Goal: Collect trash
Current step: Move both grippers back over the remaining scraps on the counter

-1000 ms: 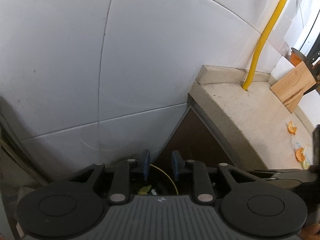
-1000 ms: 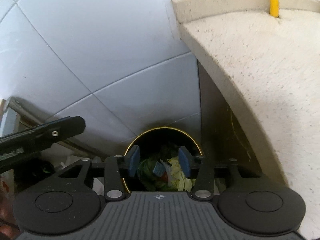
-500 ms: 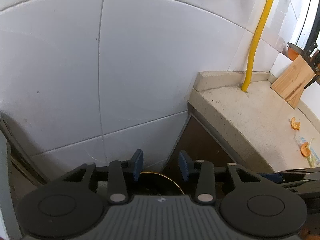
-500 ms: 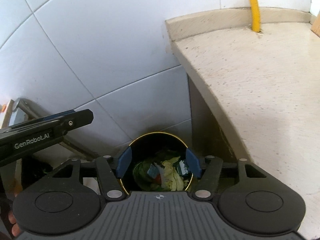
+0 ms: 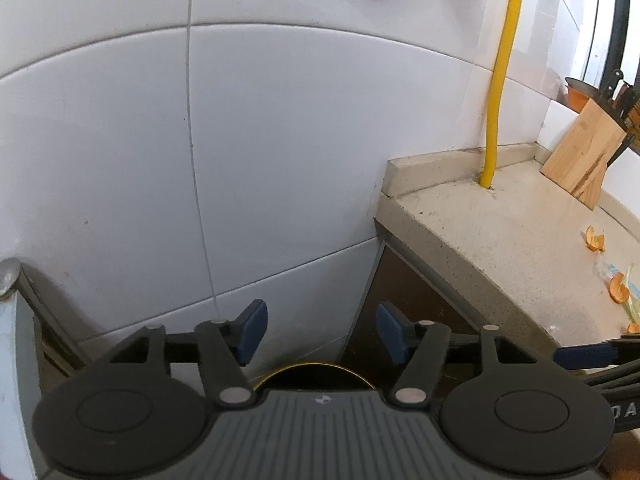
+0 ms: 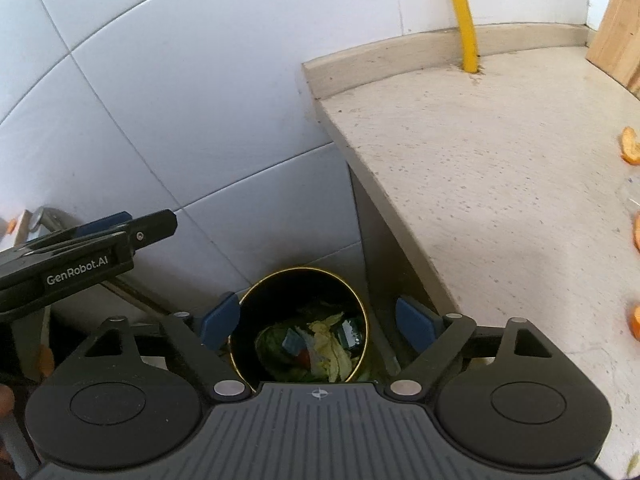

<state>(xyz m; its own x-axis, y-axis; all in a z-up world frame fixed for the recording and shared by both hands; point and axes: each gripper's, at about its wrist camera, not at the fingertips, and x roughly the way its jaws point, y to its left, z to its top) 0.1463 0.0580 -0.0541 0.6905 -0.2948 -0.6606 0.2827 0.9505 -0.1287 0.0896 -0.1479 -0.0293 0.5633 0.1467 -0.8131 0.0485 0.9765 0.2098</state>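
A black trash bin with a gold rim (image 6: 300,320) stands on the floor by the counter's end and holds green leaves and scraps. My right gripper (image 6: 318,322) is open and empty, high above the bin's mouth. My left gripper (image 5: 318,330) is open and empty; the bin's rim (image 5: 316,372) shows just under it. It shows at the left of the right wrist view (image 6: 120,236). Orange peel pieces (image 5: 594,238) (image 6: 630,146) and a wrapper (image 5: 630,292) lie on the beige counter (image 6: 500,184).
A white tiled wall (image 5: 240,140) rises behind the bin. A yellow pipe (image 5: 500,80) runs up from the counter's back edge. A wooden knife block (image 5: 584,160) stands at the far right. A metal frame (image 5: 16,276) is at the left.
Both grippers have risen away from the bin and opened wider. More of the counter and peels has come into view.
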